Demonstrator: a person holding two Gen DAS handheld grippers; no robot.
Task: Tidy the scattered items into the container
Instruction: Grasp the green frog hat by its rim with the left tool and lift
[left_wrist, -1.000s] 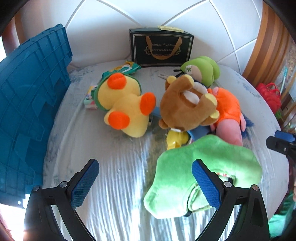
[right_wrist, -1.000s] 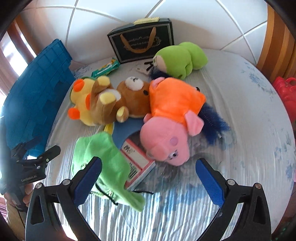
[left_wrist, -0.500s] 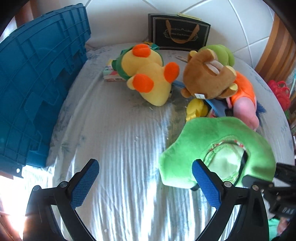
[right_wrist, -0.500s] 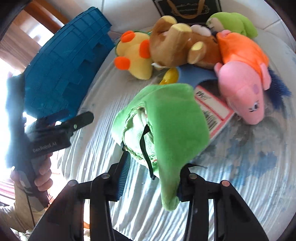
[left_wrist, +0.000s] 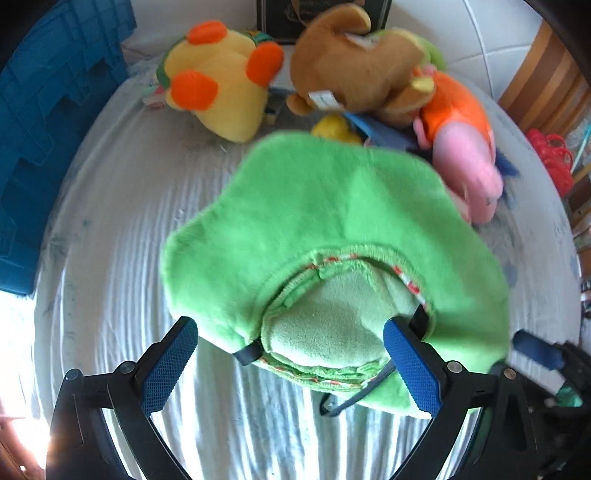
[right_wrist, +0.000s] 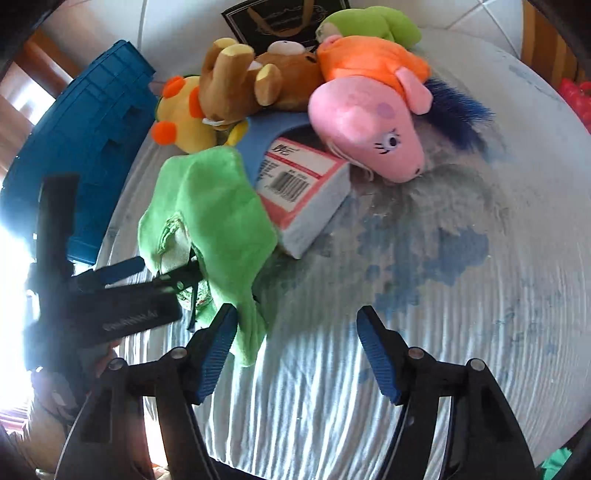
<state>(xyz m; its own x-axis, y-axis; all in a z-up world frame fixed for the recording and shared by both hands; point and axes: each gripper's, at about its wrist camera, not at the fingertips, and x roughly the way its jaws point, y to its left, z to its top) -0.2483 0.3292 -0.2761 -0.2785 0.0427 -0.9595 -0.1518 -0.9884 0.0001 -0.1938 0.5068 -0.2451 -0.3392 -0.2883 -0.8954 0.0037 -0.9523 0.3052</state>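
Green hat (left_wrist: 332, 221) is framed mid-frame by left gripper (left_wrist: 291, 362), jaws wide, grip unclear. Right gripper (right_wrist: 295, 354) is seen lower-center w/ jaws apart, nothing held.

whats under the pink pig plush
A red and white barcoded box pokes out beneath the pink pig plush, over something blue. Whatever lies deeper is covered.

Barcode on the pink-and-white box (right_wrist: 301, 192) — its print unreadable.

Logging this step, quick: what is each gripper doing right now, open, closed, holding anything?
Left gripper: open, the green plush hat hangs between its fingers, grip not clear.
Right gripper: open, holding nothing.
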